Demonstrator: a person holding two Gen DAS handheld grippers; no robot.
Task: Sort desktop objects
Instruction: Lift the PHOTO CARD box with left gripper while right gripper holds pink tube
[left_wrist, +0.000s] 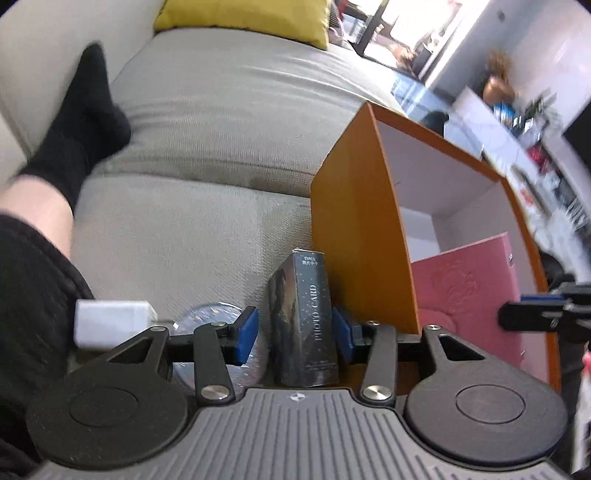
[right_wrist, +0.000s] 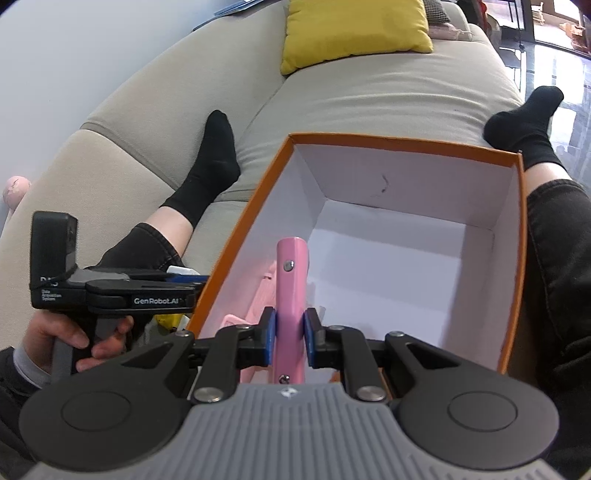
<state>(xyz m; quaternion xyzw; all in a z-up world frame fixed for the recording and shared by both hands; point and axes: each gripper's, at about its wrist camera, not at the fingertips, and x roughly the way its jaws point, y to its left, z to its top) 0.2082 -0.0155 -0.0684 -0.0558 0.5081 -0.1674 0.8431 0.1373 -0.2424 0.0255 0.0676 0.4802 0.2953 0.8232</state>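
Observation:
In the left wrist view my left gripper (left_wrist: 294, 332) is shut on a dark upright box marked PHOTO CARD (left_wrist: 304, 321), just left of the orange box's outer wall (left_wrist: 354, 240). A pink embossed box (left_wrist: 469, 291) stands inside the orange box. In the right wrist view my right gripper (right_wrist: 289, 338) is shut on a pink metal bar with two rivets (right_wrist: 291, 291), held over the near left part of the orange box (right_wrist: 406, 142), whose white inside is mostly bare. The left gripper (right_wrist: 122, 291) shows at the left, outside the box.
The box rests on a beige sofa (left_wrist: 207, 122) between the person's legs in black socks (right_wrist: 212, 162). A yellow cushion (right_wrist: 351, 29) lies at the back. A white small box (left_wrist: 110, 323) and a clear round lid (left_wrist: 218, 347) lie beside the left gripper.

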